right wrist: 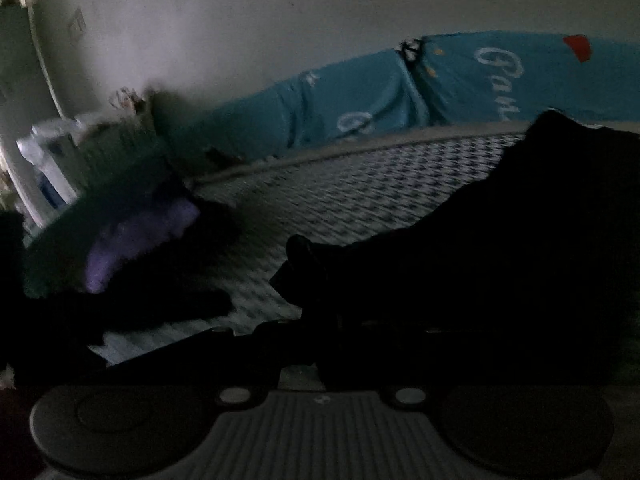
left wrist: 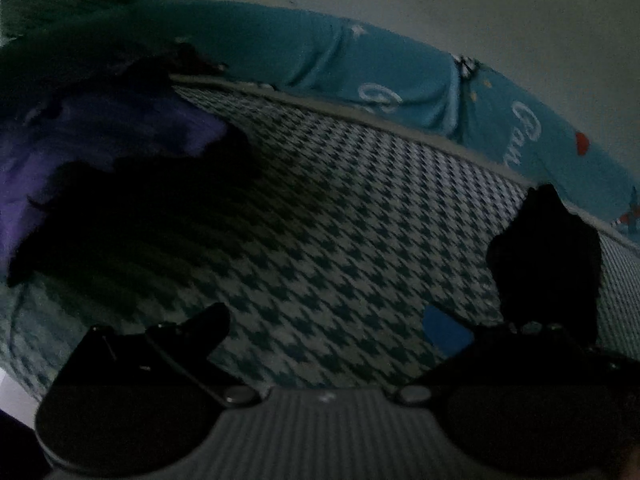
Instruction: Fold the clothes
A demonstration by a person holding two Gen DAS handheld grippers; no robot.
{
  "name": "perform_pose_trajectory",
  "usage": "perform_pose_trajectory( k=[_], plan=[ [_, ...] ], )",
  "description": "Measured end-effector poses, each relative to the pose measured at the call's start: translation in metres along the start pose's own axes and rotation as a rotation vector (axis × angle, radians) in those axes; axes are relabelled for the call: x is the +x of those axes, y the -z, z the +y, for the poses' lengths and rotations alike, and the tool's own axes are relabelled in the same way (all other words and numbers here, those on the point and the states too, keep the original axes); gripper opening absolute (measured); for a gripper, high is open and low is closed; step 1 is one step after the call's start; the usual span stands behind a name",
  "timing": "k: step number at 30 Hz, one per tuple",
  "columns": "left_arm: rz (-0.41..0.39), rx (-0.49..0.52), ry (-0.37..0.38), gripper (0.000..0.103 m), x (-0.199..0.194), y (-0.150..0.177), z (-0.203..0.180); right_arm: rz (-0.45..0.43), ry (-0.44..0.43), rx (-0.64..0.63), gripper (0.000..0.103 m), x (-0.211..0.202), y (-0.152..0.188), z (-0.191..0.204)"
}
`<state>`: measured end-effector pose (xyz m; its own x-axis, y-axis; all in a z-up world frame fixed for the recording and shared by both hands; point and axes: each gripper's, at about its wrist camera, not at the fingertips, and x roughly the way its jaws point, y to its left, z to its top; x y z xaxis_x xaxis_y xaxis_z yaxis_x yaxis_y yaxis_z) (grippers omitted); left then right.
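The right gripper's (right wrist: 316, 340) fingertips are lost in the black garment (right wrist: 500, 240); the purple cloth (left wrist: 100, 140) is blurred and cut off at the frame's left edge.

You get white cursive lettering on the teal bedding (left wrist: 400, 80) along the wall, upper right of both wrist views (right wrist: 460, 80); starts with what looks like "Can", rest folded away or blurred; nothing else readable
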<state>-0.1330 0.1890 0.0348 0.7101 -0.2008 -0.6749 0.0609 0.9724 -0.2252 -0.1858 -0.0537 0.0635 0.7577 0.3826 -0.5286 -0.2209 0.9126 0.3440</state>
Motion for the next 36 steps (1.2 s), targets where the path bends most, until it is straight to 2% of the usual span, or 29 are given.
perform_pose_trajectory(
  k=[6,9,12,14,15,18,21,28,36],
  plan=[
    [-0.127,-0.056,-0.134,0.103,-0.025,-0.017,0.031,0.015,-0.1,-0.012,0.011,0.031,-0.005,0.04],
    [-0.158,-0.102,-0.182,0.103,-0.032,-0.024,0.05,0.027,-0.134,-0.022,0.011,0.049,-0.002,0.053],
    [-0.162,-0.138,-0.208,0.103,-0.034,-0.027,0.063,0.056,-0.188,-0.014,0.011,0.065,0.001,0.063],
    [-0.157,-0.149,-0.222,0.103,-0.033,-0.027,0.068,0.095,-0.238,0.004,0.019,0.074,0.004,0.067],
    [-0.155,-0.149,-0.225,0.103,-0.033,-0.027,0.069,0.103,-0.249,-0.003,0.019,0.075,0.005,0.07],
    [-0.147,-0.13,-0.224,0.103,-0.031,-0.026,0.066,0.08,-0.272,-0.044,0.027,0.068,0.009,0.075],
    [-0.137,-0.109,-0.21,0.103,-0.029,-0.023,0.06,0.051,-0.237,-0.091,0.029,0.056,0.01,0.073],
    [-0.074,-0.06,-0.153,0.103,-0.018,-0.013,0.043,0.031,-0.106,-0.159,0.029,0.03,0.025,0.04],
    [-0.016,0.025,-0.114,0.103,-0.004,-0.001,0.022,0.06,-0.04,-0.127,0.03,0.015,0.048,0.011]
  ],
)
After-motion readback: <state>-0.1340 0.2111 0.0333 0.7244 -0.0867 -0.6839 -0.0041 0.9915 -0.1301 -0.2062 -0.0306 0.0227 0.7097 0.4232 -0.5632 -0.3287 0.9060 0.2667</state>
